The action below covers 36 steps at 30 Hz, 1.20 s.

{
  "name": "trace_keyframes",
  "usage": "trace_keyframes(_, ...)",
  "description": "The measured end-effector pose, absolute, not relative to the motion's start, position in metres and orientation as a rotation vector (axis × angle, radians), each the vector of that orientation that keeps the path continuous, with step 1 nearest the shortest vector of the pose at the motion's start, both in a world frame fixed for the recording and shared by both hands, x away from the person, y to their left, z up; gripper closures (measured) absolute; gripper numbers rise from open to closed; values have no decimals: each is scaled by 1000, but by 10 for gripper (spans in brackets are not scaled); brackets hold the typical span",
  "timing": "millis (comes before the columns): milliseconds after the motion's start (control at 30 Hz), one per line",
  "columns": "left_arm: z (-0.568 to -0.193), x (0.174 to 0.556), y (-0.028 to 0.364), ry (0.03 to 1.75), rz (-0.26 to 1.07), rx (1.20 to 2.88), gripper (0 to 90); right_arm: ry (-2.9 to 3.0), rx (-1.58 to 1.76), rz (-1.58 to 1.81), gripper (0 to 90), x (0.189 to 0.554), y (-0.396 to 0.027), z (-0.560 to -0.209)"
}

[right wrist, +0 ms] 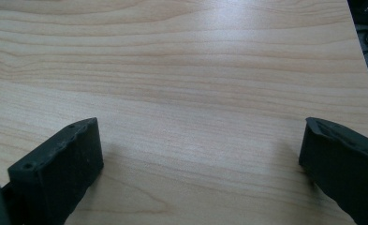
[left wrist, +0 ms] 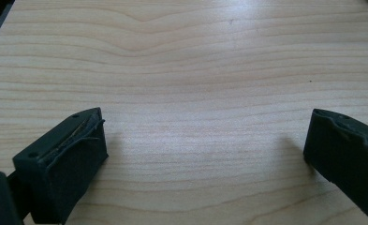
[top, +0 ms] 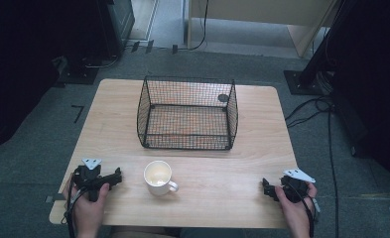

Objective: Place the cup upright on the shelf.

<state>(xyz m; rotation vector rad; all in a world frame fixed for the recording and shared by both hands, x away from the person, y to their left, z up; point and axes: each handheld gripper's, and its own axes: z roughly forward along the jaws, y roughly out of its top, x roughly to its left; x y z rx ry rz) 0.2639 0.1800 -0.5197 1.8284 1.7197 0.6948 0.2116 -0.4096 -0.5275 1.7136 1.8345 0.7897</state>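
A white mug [top: 157, 175] stands upright near the front middle of the wooden table [top: 222, 171], its handle turned to the front right; it looks empty. Behind it sits a black wire-mesh basket [top: 185, 141] with nothing inside. My left gripper [top: 116, 177] rests at the front left, a little left of the mug and apart from it. In the left gripper view its jaws [left wrist: 205, 136] stand wide apart over bare wood. My right gripper [top: 266, 188] lies at the front right corner, open [right wrist: 200, 140], with nothing between its jaws.
A dark round mark [top: 223, 98] lies on the table behind the basket's right rear corner. Grey floor surrounds the table, with cables [top: 326, 129] and a black stand base [top: 301, 82] at the right and dark equipment [top: 108, 29] at the back left.
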Motion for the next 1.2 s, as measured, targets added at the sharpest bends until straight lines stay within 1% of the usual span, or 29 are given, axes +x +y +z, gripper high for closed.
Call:
trace_keyframes(200,-520,264,180,1720,694,1829,0,1841,1723,789,0,208,-409,-526)
trace_keyframes(433,-520,262,180,1721,696,1828,0,1846,1685,881,0,204,-402,-514)
trace_keyframes(767,-520,262,180,1721,696,1827,0,1904,1589,948,0,208,-367,-484)
trace_keyframes(1200,-520,262,180,1721,696,1827,0,2009,1468,1050,0,215,-319,-468)
